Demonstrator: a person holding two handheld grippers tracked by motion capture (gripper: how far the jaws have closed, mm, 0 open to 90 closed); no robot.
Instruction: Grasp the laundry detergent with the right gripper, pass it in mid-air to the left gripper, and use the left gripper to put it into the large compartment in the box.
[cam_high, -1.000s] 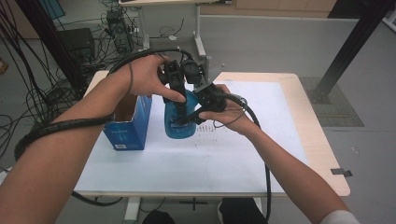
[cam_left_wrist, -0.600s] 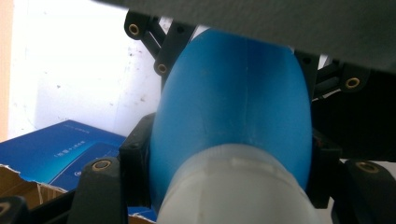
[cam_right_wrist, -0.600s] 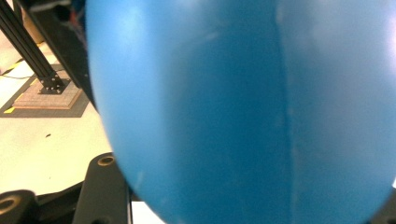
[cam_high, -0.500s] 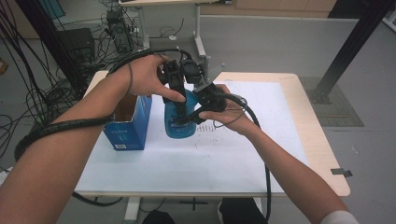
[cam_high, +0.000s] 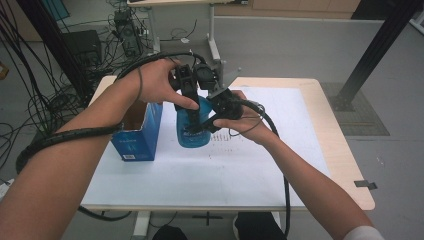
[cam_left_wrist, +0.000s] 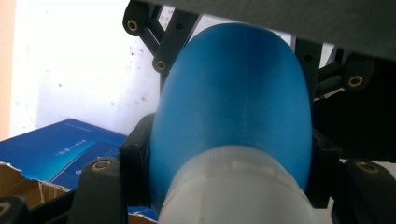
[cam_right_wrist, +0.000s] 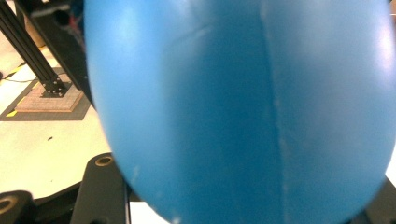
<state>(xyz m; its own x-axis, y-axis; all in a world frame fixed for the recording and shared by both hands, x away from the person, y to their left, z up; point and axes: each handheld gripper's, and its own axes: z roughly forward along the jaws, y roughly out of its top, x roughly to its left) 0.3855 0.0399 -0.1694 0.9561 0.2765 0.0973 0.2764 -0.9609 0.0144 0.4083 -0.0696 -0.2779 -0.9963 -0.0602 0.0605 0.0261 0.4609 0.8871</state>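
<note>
Blue bottle (cam_high: 194, 127) stands upright on the white sheet (cam_high: 280, 165) covering the surface (cam_high: 345, 165), just right of the open blue carton (cam_high: 137, 135); from the high view I can't tell if the two touch.

L tongs (cam_high: 187, 102) come down onto the bottle from above, w/ my left hand (cam_high: 157, 85) wrapped round the body. L gripper view: jaws are at their tightest, clamped on either side of the blue shoulder, just above the white cap/neck band (cam_left_wrist: 238, 186). So L = firm grip on the bottle, upper part.

R tongs (cam_high: 212, 120) approach from the bottle's right side, w/ right hand (cam_high: 245, 120) behind. R gripper view is mostly blue wall (cam_right_wrist: 243, 107), v. close; one black jaw shows at bottom left, hard against the bottle's flank. Far jaw barely visible at the lower right edge. Jaws have just been easing apart slightly, bottle between them; they remain near-closed and appear to press on it.

Carton: top flaps torn open, cardboard inside visible, printed label on the side facing me. In the L gripper view it sits lower left of the bottle.

Cables (cam_high: 65, 137) trail from both tongs, one looping over my left forearm, the other running along the right forearm off the near edge of the surface.
</note>
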